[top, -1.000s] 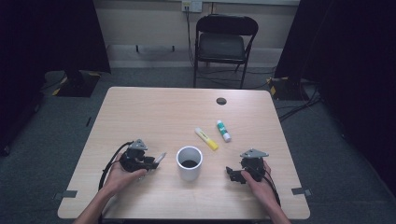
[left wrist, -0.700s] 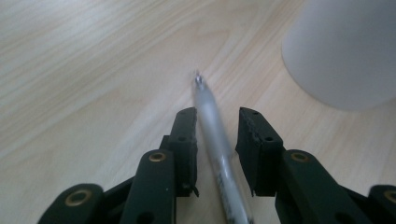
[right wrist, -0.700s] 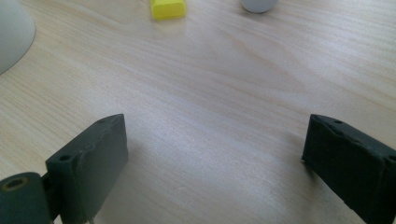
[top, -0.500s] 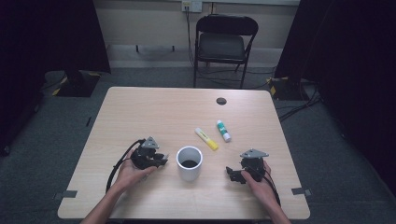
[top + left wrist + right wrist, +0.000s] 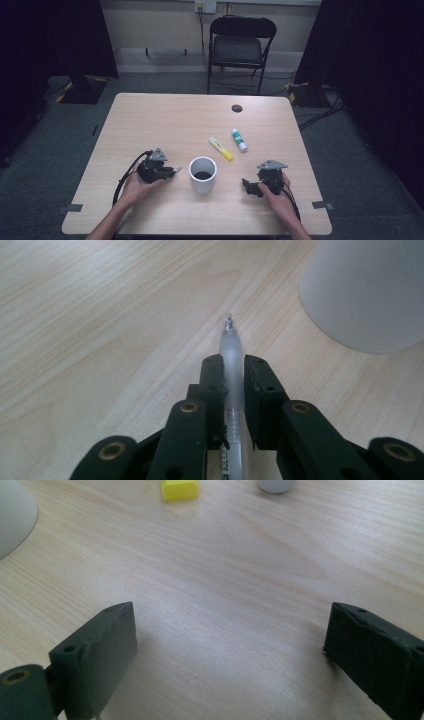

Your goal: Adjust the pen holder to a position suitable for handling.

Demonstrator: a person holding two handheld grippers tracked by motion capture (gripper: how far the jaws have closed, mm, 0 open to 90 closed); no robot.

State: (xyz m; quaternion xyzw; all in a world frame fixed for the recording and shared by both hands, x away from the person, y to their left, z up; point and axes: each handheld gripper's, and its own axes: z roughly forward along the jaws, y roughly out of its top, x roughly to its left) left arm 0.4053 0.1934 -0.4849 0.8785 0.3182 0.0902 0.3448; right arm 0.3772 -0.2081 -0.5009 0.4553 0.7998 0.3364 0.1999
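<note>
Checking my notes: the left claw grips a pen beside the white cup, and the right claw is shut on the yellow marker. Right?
Not quite. The right claw is open and empty in the right gripper view; the yellow marker lies apart from it.

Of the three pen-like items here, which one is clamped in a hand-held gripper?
The translucent pen, in the left hand-held gripper; the yellow highlighter and glue stick lie free.

Frosted translucent plastic pen (image 5: 231, 352), matt black tool (image 5: 233, 371) pads, smooth white cup (image 5: 367, 290), pale wood-grain table (image 5: 100, 315)
</note>
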